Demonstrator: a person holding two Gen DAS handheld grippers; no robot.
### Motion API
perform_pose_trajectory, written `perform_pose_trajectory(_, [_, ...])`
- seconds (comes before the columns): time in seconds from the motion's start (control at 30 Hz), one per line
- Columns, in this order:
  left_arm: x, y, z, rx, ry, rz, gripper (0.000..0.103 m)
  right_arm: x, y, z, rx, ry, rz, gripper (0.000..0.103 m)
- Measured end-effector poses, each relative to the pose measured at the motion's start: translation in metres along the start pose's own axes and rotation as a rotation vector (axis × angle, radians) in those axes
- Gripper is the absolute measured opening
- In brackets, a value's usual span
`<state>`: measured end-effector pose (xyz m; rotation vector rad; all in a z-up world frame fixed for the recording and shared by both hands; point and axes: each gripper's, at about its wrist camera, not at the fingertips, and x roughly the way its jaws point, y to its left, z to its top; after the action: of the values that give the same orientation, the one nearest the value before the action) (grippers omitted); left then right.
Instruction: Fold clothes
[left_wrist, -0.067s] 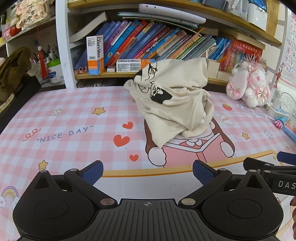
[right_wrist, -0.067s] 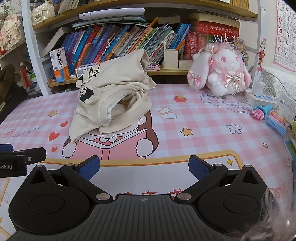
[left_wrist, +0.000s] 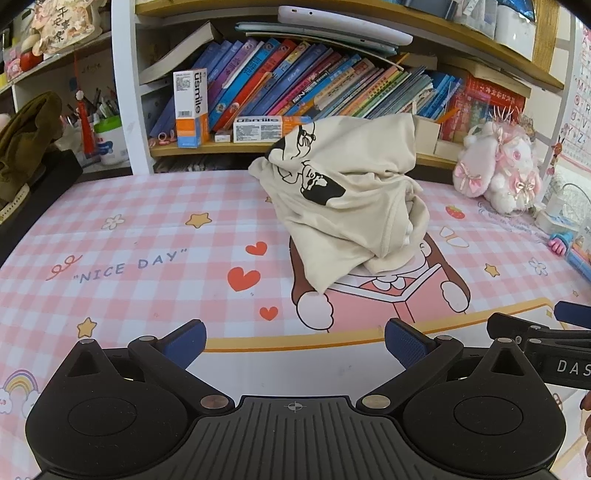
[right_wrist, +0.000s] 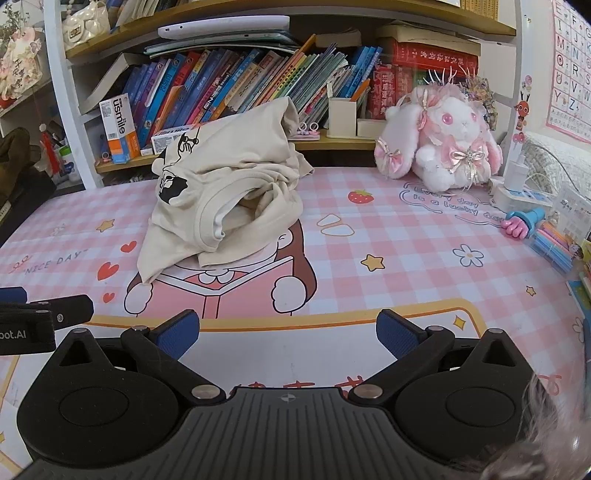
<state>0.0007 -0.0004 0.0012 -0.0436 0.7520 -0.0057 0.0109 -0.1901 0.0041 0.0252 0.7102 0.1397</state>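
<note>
Nearest to us, our left gripper (left_wrist: 294, 341) holds its 2 blue-padded fingers (left_wrist: 186, 338) spread as wide as they go, with nothing between them but the mat below. Our right gripper (right_wrist: 288, 334) stands the same way, its blue pads (right_wrist: 399, 338) far apart and empty. Each gripper shows at the edge of the other's view: the right one pokes in at the right of the left wrist view, and the left one at the left of the right wrist view, so the 2 sit side by side over the near edge of the table.

Under both lies the pink-and-white checked desk mat (left_wrist: 147, 229) printed with hearts, stars, the words "NICE DAY" and a cartoon girl reading a pink book (right_wrist: 221, 291).

Farther in, at about the middle of the mat, sits the crumpled cream cotton T-shirt with a black cartoon print (left_wrist: 354, 199). It is bunched into an unfolded heap over the top of the cartoon girl's head, well apart from both grippers, with its neck opening turned toward the right gripper.

To the far right, a fluffy pink-and-white plush rabbit with satin bows (right_wrist: 443, 144) rests at the back of the mat. Behind everything runs a wooden bookshelf with a row of slanting colourful books (left_wrist: 295, 85), and an orange-and-white toothpaste box (left_wrist: 191, 107) stands upright at its left end.
</note>
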Motion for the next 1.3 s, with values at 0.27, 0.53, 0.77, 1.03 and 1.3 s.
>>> perform_pose_trajectory(0.27, [0.0031, 0.003, -0.0003, -0.007, 0.002, -0.007, 0.103, 0.0009, 0.0002, 0.0001, 0.001, 0.002, -0.002, 0.103])
perform_pose_trajectory(0.53, [0.0043, 0.0016, 0.0004, -0.013, 0.017, -0.001, 0.103, 0.0019, 0.0004, 0.0003, 0.001, 0.003, -0.003, 0.103])
perform_pose_trajectory(0.77, [0.0042, 0.0027, 0.0, -0.015, 0.023, 0.005, 0.103, 0.002, 0.0003, 0.0003, 0.002, 0.004, -0.002, 0.103])
perform_pose_trajectory(1.03, [0.0042, 0.0037, -0.0006, -0.017, 0.027, 0.005, 0.103, 0.002, 0.0001, -0.0005, 0.0, 0.005, -0.002, 0.103])
perform_pose_trajectory(1.3, [0.0032, 0.0039, -0.0014, -0.018, 0.027, 0.002, 0.103, 0.001, 0.0005, -0.0011, 0.003, 0.006, -0.004, 0.103])
